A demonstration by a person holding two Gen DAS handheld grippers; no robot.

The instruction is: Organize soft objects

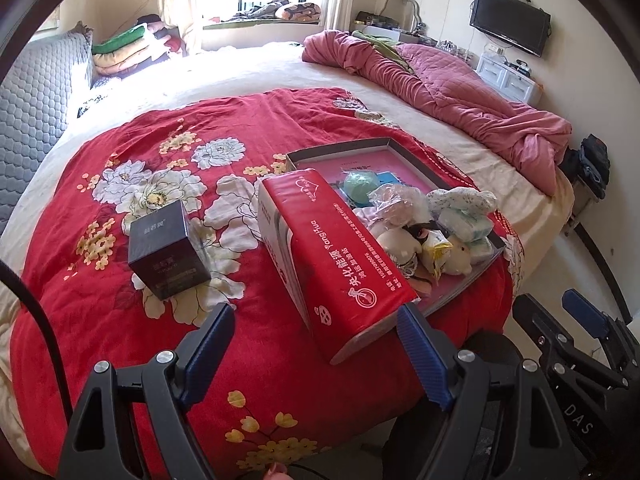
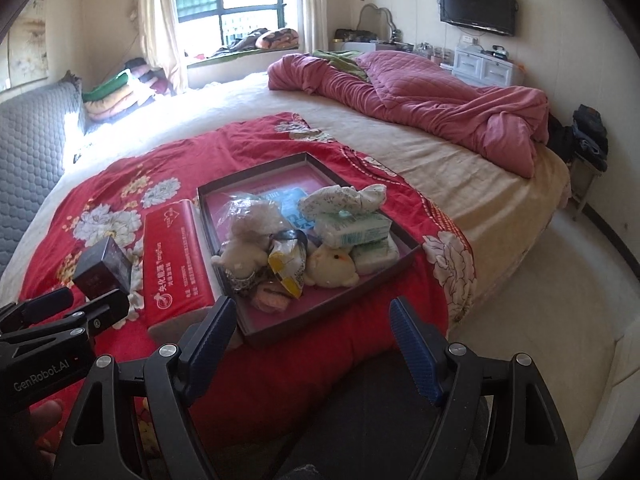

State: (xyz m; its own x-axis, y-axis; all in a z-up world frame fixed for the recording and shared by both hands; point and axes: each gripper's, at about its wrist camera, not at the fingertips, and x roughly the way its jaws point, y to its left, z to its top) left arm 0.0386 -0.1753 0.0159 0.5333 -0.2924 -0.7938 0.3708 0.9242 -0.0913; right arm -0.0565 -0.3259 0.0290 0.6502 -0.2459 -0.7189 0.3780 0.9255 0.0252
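A shallow dark tray [image 2: 320, 322] with a pink floor lies on the red floral blanket [image 1: 120, 320]. It holds soft things: a cream plush chick [image 2: 332, 268], a plush bear [image 2: 244, 254], wrapped tissue packs [image 2: 352, 230], a yellow packet [image 2: 286, 266] and a green ball [image 1: 360, 188]. A long red tissue pack [image 1: 332, 252] lies left of the tray, touching its edge. My left gripper [image 1: 316, 340] hovers open just short of that pack's near end. Before the tray's near corner my right gripper [image 2: 312, 336] stands open, nothing between its fingers. Each gripper shows in the other's view, the left gripper [image 2: 86, 306] and the right gripper [image 1: 556, 312].
A dark cube box [image 1: 168, 248] stands on the blanket left of the red pack. A crumpled pink quilt [image 2: 440, 100] lies at the far right of the bed. Folded blankets [image 1: 124, 52] are stacked by the window. The bed's edge and the floor [image 2: 540, 300] are to the right.
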